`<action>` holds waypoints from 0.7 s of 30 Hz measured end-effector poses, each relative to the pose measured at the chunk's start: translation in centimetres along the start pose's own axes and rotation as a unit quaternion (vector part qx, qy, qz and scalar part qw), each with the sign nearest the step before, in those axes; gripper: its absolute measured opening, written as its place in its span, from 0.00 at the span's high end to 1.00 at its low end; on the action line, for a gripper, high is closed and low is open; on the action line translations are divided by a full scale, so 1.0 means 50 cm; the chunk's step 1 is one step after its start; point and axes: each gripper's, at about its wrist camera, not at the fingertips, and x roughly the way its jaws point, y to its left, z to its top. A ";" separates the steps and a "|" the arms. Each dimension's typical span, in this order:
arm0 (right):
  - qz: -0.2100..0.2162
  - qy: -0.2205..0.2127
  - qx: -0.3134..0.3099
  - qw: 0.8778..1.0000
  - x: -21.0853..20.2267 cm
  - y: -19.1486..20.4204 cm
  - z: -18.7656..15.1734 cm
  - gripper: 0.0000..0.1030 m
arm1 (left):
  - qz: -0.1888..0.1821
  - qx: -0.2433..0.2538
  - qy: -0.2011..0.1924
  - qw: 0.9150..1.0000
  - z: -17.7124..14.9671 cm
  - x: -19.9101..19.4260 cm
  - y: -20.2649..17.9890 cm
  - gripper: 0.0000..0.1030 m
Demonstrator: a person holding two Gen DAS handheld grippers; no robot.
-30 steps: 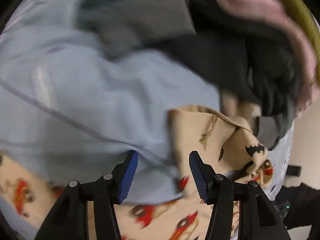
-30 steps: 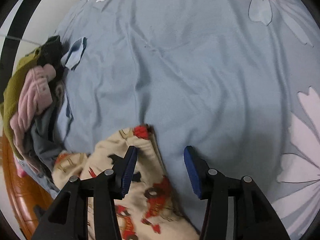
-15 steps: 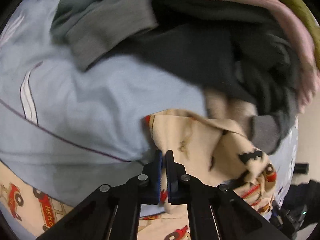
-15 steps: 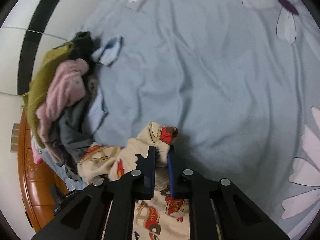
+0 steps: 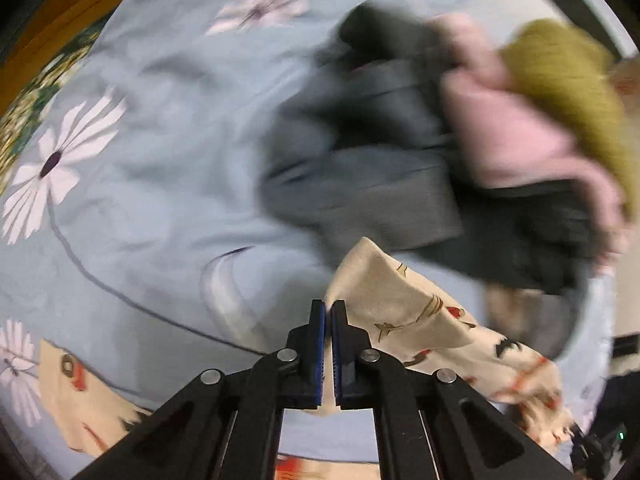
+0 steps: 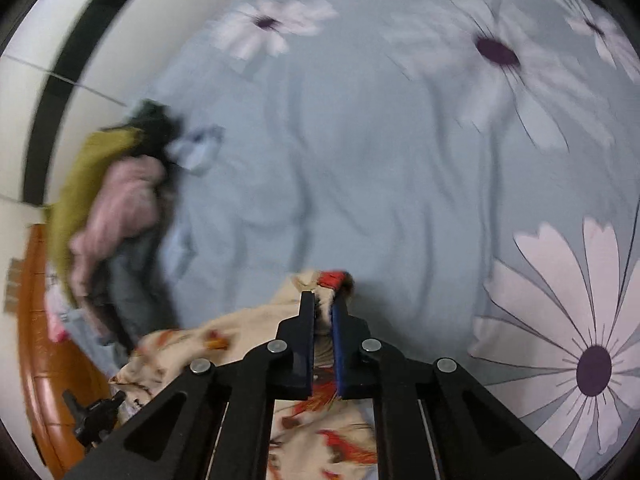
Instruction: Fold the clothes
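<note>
Cream printed garment (image 5: 404, 312), cartoon cars in red, hangs above the bed (image 6: 360, 160). I note left gripper (image 5: 329, 312) clamped on one edge, right gripper (image 6: 323, 300) closing on another. Clothes pile (image 5: 460, 152) alongside.

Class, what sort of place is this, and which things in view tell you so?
Probably a bedroom: a pale blue bedsheet printed with big white flowers, a heap of unfolded olive, pink and grey clothes, and an orange-brown wooden bed frame beside it.

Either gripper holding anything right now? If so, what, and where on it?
Both hold the cream car-print garment: left gripper pinches an edge fold; right gripper, jaws closing, clamps the red-trimmed edge.
</note>
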 end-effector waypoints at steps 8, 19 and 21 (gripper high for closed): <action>-0.016 -0.015 0.003 1.000 -0.025 -0.008 -0.004 0.93 | -0.023 -0.006 -0.028 0.999 0.035 -0.040 0.057 0.97; -0.031 -0.030 -0.033 0.999 -0.005 0.053 0.002 0.93 | 0.001 0.004 -0.019 1.000 0.108 -0.078 0.119 0.96; -0.045 -0.020 -0.033 0.998 0.023 0.059 0.002 0.93 | 0.013 0.013 0.002 1.000 0.110 -0.024 0.117 0.96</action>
